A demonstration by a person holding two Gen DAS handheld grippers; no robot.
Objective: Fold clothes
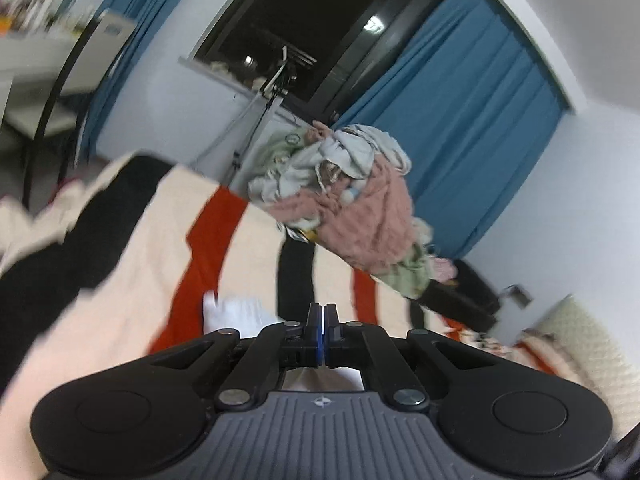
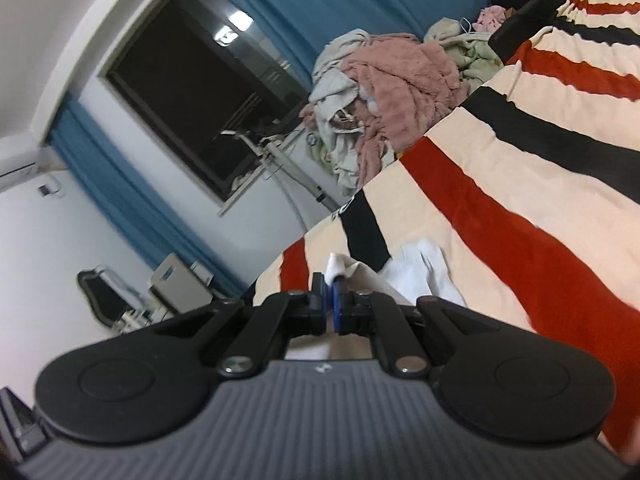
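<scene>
A white garment (image 1: 236, 314) lies on the striped bed cover (image 1: 152, 248) just ahead of my left gripper (image 1: 323, 312), whose jaws are pressed together; white cloth shows under them, and whether it is pinched is unclear. In the right wrist view my right gripper (image 2: 330, 290) is shut on an edge of the white garment (image 2: 420, 268), a fold of which sticks up between the pads. The rest of the garment trails to the right on the bed cover (image 2: 500, 168).
A heap of pink, grey and green clothes (image 1: 352, 196) is piled at the far end of the bed; it also shows in the right wrist view (image 2: 384, 96). Behind it are a dark window (image 1: 320, 20) and blue curtains (image 1: 472, 128). A black case (image 1: 460, 292) stands by the wall.
</scene>
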